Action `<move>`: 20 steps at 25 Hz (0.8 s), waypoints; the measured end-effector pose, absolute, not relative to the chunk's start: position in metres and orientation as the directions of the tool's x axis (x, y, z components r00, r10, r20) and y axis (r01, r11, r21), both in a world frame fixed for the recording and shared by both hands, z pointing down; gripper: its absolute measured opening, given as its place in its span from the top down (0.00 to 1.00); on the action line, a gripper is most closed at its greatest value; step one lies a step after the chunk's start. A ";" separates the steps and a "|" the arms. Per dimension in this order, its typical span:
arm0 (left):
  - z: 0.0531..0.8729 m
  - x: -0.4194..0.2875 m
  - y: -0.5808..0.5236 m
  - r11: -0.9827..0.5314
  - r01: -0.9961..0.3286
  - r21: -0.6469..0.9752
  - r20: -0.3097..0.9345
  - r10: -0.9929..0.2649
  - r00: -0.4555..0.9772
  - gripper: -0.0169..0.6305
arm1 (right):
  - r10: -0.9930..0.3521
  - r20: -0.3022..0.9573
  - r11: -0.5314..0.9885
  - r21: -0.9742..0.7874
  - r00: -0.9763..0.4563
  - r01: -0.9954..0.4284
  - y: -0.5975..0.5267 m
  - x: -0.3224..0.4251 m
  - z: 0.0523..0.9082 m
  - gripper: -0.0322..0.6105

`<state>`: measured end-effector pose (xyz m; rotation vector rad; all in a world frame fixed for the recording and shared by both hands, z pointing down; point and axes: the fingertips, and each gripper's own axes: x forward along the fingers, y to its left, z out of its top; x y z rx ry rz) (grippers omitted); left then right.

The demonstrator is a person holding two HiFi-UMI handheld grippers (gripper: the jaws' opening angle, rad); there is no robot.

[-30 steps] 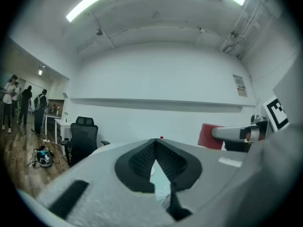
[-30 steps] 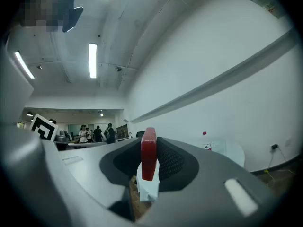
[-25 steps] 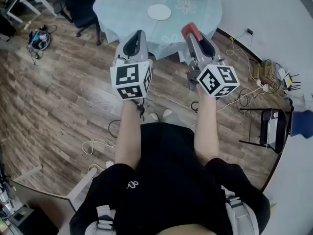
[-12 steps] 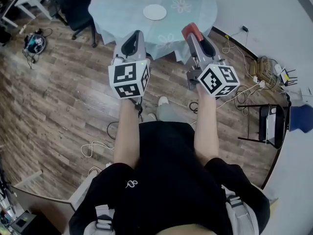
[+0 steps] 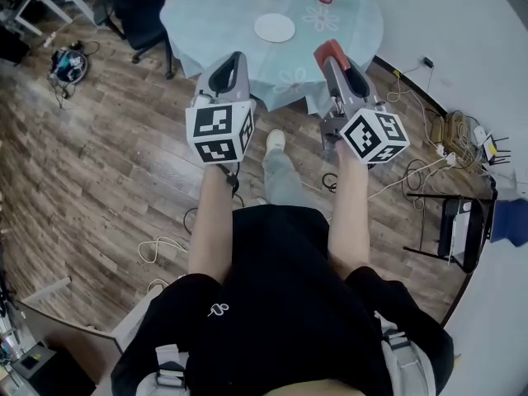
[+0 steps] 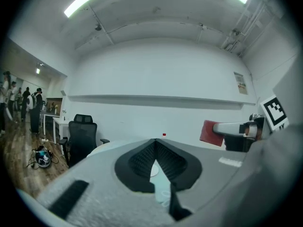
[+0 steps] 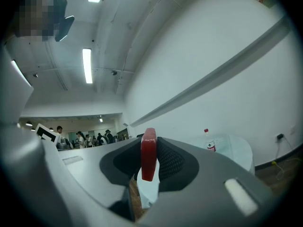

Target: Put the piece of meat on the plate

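Evidently the right gripper (image 5: 332, 54) had its fingers clamped on the piece of meat (image 7: 148, 155), held edge-up, ready for the plate (image 5: 274, 28) on the counter (image 5: 206, 11). The left gripper (image 6: 155, 144) was closed, empty, unneeded.

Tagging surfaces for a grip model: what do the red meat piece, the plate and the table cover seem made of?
Meat: probably plastic or rubber, a smooth, uniform red slab with rounded edges.
Plate: flat matte white; ceramic, plastic or paper, can't tell.
Cover: pale blue cloth with a flower print, draping in folds over the table edge.
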<state>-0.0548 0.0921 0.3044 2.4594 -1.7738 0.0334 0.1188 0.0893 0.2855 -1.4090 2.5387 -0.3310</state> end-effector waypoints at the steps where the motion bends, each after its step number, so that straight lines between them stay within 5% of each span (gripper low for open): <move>1: 0.306 -0.058 0.082 -0.308 -0.949 0.066 0.089 -0.946 0.313 0.99 | -0.850 -0.088 0.518 -0.320 -0.519 -0.793 0.077 0.118 0.288 0.79; 12: 0.361 -0.070 -0.052 -0.268 -0.961 0.070 0.212 -0.937 0.277 0.98 | -0.847 -0.035 0.490 -0.438 -0.531 -0.753 -0.077 0.110 0.344 0.79; 20: 0.346 -0.055 -0.176 -0.269 -0.957 0.105 0.151 -0.947 0.283 0.98 | -0.843 -0.007 0.501 -0.377 -0.538 -0.779 -0.203 0.118 0.330 0.79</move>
